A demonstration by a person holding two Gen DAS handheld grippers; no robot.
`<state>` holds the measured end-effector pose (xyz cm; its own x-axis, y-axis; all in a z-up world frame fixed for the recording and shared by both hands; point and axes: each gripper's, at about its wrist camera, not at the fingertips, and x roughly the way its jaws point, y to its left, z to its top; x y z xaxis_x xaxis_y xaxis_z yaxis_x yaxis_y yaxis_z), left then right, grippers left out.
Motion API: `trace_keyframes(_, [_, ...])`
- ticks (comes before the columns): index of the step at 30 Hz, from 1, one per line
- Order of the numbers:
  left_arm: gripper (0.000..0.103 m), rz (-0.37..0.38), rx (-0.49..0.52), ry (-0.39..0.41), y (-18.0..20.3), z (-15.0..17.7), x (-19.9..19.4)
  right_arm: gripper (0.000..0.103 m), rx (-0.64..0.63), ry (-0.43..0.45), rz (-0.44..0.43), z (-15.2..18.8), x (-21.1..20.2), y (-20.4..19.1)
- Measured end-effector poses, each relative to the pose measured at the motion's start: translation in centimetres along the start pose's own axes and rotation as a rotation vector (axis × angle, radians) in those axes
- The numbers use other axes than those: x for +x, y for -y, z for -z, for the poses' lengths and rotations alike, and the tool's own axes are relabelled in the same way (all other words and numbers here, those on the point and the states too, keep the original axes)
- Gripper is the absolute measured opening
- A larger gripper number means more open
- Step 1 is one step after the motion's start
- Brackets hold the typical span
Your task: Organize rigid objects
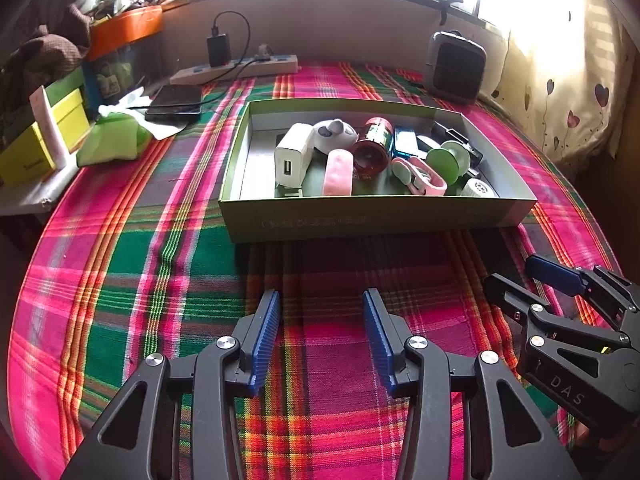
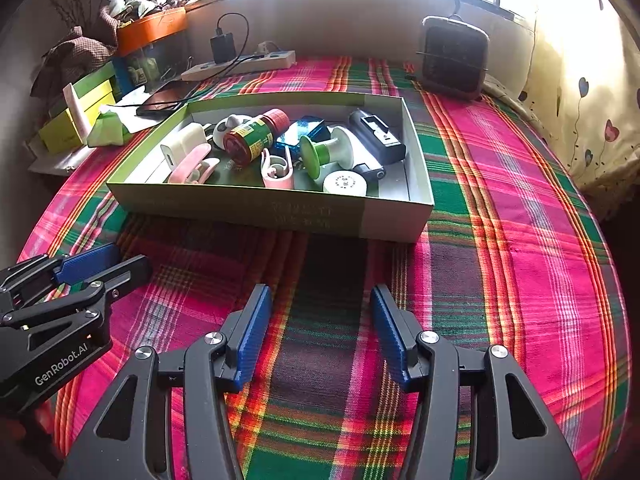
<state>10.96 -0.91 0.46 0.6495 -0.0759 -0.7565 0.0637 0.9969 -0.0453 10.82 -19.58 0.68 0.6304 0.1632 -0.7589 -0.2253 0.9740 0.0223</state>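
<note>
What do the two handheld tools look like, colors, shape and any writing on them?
Both match. The left tool and right tool have black angular linkage arms with triangular cutouts and round silver bolts. Each finger carries a flat, ribbed blue pad. White lettering marks the bodies: "DAS" on the right tool's side, "GenRobot.AI" on the left one's. No cables or sleeves are visible.

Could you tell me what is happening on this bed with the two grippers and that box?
Nothing is being handled just now. The left gripper and right gripper both hang open and empty over the plaid bedspread, in front of a shallow green box. The box already holds small items, among them a white USB charger, a red-capped bottle and a green spool.
</note>
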Motion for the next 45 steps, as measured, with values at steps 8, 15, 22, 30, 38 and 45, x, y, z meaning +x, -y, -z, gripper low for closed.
trace_keyframes(8, [0.049,-0.038,0.005,0.01,0.9,0.3,0.1,0.059,0.01,-0.004,0.025,0.2,0.0,0.5])
trace_keyframes(15, [0.052,-0.065,-0.001,0.009,1.3,0.3,0.2,0.063,0.019,-0.005,0.027,0.3,0.0,0.9])
trace_keyframes(22, [0.053,-0.073,-0.003,0.008,1.4,0.3,0.2,0.063,0.02,-0.004,0.027,0.3,0.0,0.9])
trace_keyframes(30, [0.053,-0.074,-0.003,0.008,1.4,0.3,0.2,0.064,0.02,-0.004,0.026,0.3,0.0,1.0])
trace_keyframes(38, [0.053,-0.073,-0.003,0.008,1.4,0.3,0.2,0.064,0.02,-0.004,0.026,0.3,0.0,0.9])
trace_keyframes(45, [0.053,-0.073,-0.003,0.008,1.4,0.3,0.2,0.064,0.02,-0.004,0.026,0.3,0.0,0.9])
